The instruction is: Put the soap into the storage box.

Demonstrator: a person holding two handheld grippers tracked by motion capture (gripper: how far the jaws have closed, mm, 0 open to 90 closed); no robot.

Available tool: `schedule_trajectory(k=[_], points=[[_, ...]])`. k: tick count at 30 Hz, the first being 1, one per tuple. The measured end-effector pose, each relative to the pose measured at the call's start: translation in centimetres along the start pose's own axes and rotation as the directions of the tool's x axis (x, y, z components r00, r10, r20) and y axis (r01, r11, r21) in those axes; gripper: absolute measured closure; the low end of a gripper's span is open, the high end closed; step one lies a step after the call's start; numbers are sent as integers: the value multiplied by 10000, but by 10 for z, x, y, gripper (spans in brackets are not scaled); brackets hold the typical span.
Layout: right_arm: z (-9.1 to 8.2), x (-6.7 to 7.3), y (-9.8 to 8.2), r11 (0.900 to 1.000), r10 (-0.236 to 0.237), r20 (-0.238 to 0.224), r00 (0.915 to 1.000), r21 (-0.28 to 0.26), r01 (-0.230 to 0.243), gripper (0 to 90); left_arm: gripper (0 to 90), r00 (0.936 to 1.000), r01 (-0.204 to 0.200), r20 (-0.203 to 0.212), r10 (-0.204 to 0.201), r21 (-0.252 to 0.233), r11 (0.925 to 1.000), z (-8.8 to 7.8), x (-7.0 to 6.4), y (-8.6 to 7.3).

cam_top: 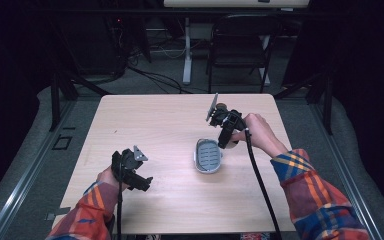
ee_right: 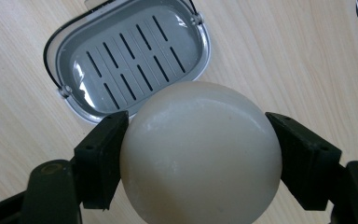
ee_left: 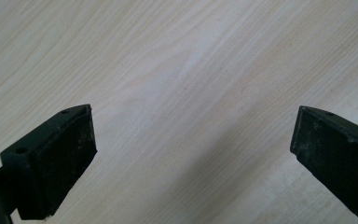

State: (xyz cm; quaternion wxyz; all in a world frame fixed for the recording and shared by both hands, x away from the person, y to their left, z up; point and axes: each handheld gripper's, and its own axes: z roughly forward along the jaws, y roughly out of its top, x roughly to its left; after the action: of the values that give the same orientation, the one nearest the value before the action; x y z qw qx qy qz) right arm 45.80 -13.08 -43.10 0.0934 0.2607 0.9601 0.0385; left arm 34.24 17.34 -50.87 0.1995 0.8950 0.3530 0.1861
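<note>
A round cream-white soap (ee_right: 200, 154) sits clamped between the two black jaws of my right gripper (ee_right: 193, 154), which is shut on it. Just beyond it a grey slotted soap dish (ee_right: 126, 60) lies flat on the wooden table, with nothing in it. In the high view the right gripper (cam_top: 228, 144) hangs just right of and a little above the soap dish (cam_top: 208, 155), pointing down. My left gripper (cam_top: 145, 183) hovers over the near left of the table, and its jaws (ee_left: 193, 154) stand wide open over bare wood.
The light wooden table (cam_top: 170, 120) stands on a grey floor. A dark chair (cam_top: 240, 45) and a white table leg (cam_top: 187, 50) stand beyond its far edge. A black cable (cam_top: 260, 185) trails from the right gripper toward the near edge.
</note>
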Motion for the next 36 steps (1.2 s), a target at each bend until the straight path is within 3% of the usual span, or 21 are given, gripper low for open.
schedule_trajectory(k=[13,20,36], points=[[16,12,26,9985,-489,-246,9985,244,495,244,2,10000,0,51,0,-2,10000,0,0,0],[28,12,33,9992,-353,-461,9983,165,361,244,2,10000,-20,52,20,2,10000,0,0,0],[54,22,45,9972,-622,-931,9937,345,656,244,2,10000,-65,60,65,-1,10000,0,0,0]])
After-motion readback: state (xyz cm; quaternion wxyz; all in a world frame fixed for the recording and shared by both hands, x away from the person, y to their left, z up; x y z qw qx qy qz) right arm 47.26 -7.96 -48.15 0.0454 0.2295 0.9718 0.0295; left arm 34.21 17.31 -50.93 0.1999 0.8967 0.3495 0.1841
